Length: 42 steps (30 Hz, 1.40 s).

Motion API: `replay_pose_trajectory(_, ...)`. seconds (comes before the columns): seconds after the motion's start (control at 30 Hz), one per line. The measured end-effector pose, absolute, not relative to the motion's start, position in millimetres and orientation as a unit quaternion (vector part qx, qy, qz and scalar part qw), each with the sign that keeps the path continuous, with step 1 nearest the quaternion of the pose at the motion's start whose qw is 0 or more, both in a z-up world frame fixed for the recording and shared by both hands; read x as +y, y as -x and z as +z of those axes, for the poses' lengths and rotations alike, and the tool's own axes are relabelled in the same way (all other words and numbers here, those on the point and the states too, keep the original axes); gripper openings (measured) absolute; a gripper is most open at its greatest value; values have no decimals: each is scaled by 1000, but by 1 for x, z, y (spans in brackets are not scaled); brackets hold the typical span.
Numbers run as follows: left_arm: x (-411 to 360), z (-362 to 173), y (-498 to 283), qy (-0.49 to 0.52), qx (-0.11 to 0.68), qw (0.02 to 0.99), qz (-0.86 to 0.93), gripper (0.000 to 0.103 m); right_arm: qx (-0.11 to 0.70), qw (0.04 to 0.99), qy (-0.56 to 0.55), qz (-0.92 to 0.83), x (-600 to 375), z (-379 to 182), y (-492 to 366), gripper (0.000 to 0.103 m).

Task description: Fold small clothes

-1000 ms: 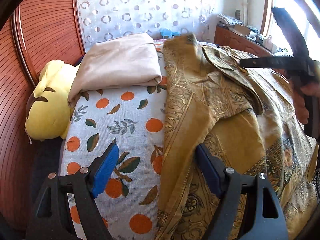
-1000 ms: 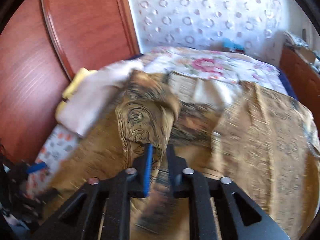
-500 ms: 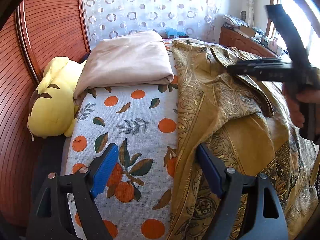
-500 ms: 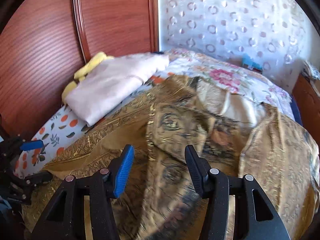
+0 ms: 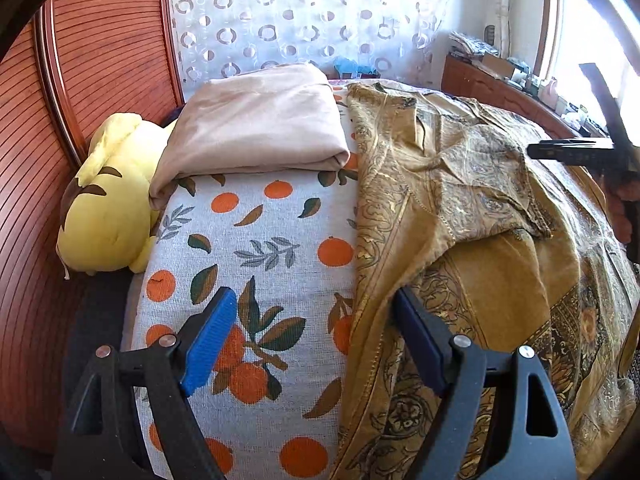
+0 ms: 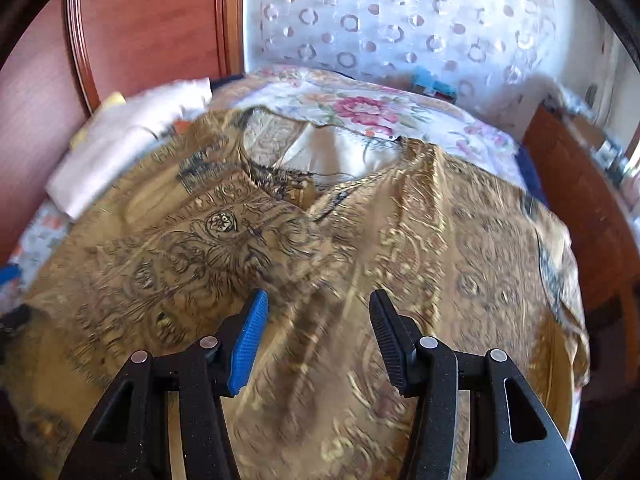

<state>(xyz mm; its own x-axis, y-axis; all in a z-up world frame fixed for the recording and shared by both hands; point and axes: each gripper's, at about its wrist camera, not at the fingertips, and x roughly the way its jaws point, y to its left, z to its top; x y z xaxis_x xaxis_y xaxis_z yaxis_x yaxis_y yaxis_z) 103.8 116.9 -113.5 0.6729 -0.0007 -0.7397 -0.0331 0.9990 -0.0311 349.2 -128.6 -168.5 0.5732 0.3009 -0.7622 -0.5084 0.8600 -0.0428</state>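
One gold patterned garment [image 6: 360, 240] lies spread over the bed [image 5: 256, 248], partly folded, with a pale lining showing at its neckline; its print is blurred in the right wrist view. The left claw [image 5: 312, 336] stands wide open, straddling the garment's left edge and gripping nothing. The right claw [image 6: 316, 332] hovers over the cloth, also wide open and empty. Beside the garment sits one folded beige cloth [image 5: 256, 128], and one yellow plush toy [image 5: 104, 200] rests against the wooden headboard [image 5: 100, 60]. The garment's lower part is cut off.
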Motion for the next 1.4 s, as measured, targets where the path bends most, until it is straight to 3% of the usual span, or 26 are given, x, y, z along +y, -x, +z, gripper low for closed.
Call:
replay_pose_trajectory(0.47,47,-63,-108,4,350,934,-72,81,374,879,118,271,-205,-169,-280,55)
replay_pose_trajectory(0.9,-38,-77,-176,-35,384,912,-139,81,413,875,129,217,-264,-180,-263,60)
replay_pose_trajectory(1.17,-62,-95,-196,-52,420,894,-146,81,410,877,117,221,-280,-175,-251,69)
replay_pose_trajectory(1.4,-71,-108,-197,-72,429,890,-139,84,412,877,98,229,-298,-167,-249,70)
